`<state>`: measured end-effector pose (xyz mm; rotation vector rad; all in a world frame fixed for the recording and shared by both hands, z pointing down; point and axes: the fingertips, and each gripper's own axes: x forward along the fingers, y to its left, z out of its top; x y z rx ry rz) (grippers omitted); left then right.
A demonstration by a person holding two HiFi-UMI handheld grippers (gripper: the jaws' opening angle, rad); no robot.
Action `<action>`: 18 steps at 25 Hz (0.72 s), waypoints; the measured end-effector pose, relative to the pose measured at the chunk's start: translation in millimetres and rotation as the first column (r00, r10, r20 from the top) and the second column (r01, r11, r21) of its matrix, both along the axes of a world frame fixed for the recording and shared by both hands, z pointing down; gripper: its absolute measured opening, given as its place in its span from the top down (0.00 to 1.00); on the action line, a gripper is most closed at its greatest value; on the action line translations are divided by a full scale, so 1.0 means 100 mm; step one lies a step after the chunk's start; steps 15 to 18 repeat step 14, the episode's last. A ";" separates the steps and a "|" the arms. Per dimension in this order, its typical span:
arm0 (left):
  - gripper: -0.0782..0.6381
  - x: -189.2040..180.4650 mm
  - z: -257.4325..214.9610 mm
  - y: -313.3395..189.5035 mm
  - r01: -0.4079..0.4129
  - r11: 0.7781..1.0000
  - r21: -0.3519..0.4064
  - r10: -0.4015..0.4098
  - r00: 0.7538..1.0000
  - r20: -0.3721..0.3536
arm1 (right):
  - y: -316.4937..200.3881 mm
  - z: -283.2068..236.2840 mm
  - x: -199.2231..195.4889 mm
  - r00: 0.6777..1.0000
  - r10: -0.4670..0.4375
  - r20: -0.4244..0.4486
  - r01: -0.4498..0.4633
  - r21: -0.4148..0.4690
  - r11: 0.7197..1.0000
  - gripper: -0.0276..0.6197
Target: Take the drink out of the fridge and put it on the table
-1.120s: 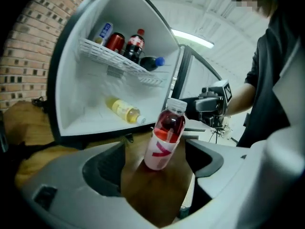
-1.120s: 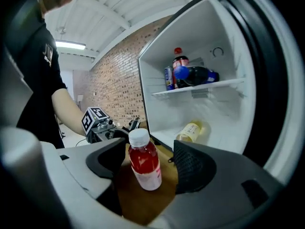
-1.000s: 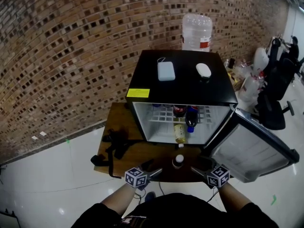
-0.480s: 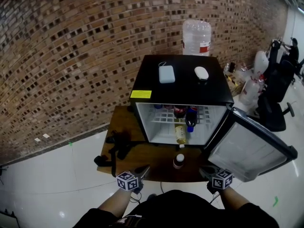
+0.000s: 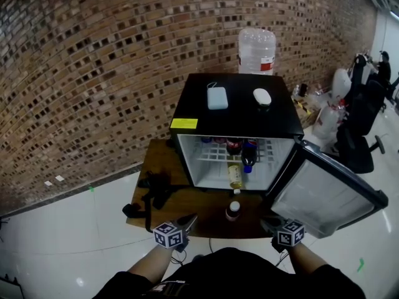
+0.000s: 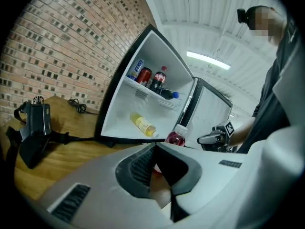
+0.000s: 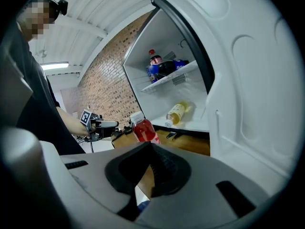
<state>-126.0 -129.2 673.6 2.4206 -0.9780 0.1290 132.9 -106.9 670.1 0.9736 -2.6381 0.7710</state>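
A red drink bottle (image 5: 234, 210) with a white cap stands upright on the wooden table (image 5: 187, 201) in front of the open black fridge (image 5: 237, 114). My left gripper (image 5: 191, 218) is to its left and my right gripper (image 5: 265, 222) to its right, both near the table's front edge and apart from the bottle. Each is shut with nothing between its fingers. The left gripper view shows the red bottle (image 6: 177, 136) just past my shut left gripper (image 6: 155, 147). In the right gripper view the red bottle (image 7: 144, 129) stands beyond my shut right gripper (image 7: 150, 145). A yellow bottle (image 5: 235, 176) lies on the fridge floor.
Cola bottles and cans (image 5: 242, 148) stand on the fridge's wire shelf. The fridge door (image 5: 324, 195) hangs open to the right. A black strap bag (image 5: 153, 189) lies on the table's left. A white box (image 5: 217, 97) and a mouse (image 5: 262, 96) rest on the fridge top.
Both grippers stood open on either side of the bottle a second ago; they have shut on nothing and drawn back toward the person. The bottle stays put.
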 end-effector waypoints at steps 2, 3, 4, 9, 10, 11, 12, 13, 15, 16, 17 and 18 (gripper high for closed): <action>0.88 0.01 0.01 0.00 0.000 1.000 -0.002 0.000 1.000 0.000 | 0.00 0.00 0.02 1.000 0.000 -0.003 0.000 0.000 1.000 0.95; 0.88 0.02 0.02 0.00 -0.001 1.000 -0.003 0.001 1.000 0.000 | 0.00 0.01 0.04 1.000 0.001 -0.005 -0.001 0.000 1.000 0.95; 0.88 0.02 0.03 0.00 -0.002 1.000 -0.005 0.002 1.000 0.000 | 0.00 0.03 0.06 1.000 0.003 -0.008 -0.003 0.001 1.000 0.95; 0.88 0.05 0.04 0.00 -0.009 1.000 -0.010 0.009 1.000 0.001 | 0.01 0.07 0.09 1.000 0.009 -0.009 -0.009 -0.003 1.000 0.95; 0.88 0.05 0.04 0.00 -0.010 1.000 -0.010 0.010 1.000 0.001 | 0.01 0.07 0.09 1.000 0.009 -0.011 -0.009 -0.003 1.000 0.95; 0.88 0.05 0.04 0.00 -0.012 1.000 -0.011 0.012 1.000 0.001 | 0.01 0.08 0.10 1.000 0.009 -0.013 -0.009 -0.003 1.000 0.95; 0.88 0.05 0.04 0.01 -0.013 1.000 -0.013 0.013 1.000 0.000 | 0.01 0.09 0.10 1.000 0.010 -0.015 -0.010 -0.003 1.000 0.95; 0.88 0.05 0.04 0.01 -0.013 1.000 -0.014 0.013 1.000 -0.002 | 0.02 0.09 0.10 1.000 0.011 -0.016 -0.011 -0.003 1.000 0.95; 0.88 0.05 0.04 0.02 -0.014 1.000 -0.015 0.014 1.000 -0.003 | 0.02 0.09 0.10 1.000 0.011 -0.017 -0.011 -0.003 1.000 0.95; 0.88 0.05 0.04 0.02 -0.014 1.000 -0.015 0.014 1.000 -0.003 | 0.02 0.09 0.10 1.000 0.011 -0.017 -0.011 -0.003 1.000 0.95; 0.88 0.05 0.04 0.02 -0.014 1.000 -0.015 0.014 1.000 -0.003 | 0.02 0.09 0.10 1.000 0.011 -0.017 -0.011 -0.003 1.000 0.95; 0.88 0.05 0.04 0.02 -0.014 1.000 -0.015 0.014 1.000 -0.003 | 0.02 0.09 0.10 1.000 0.011 -0.017 -0.011 -0.003 1.000 0.95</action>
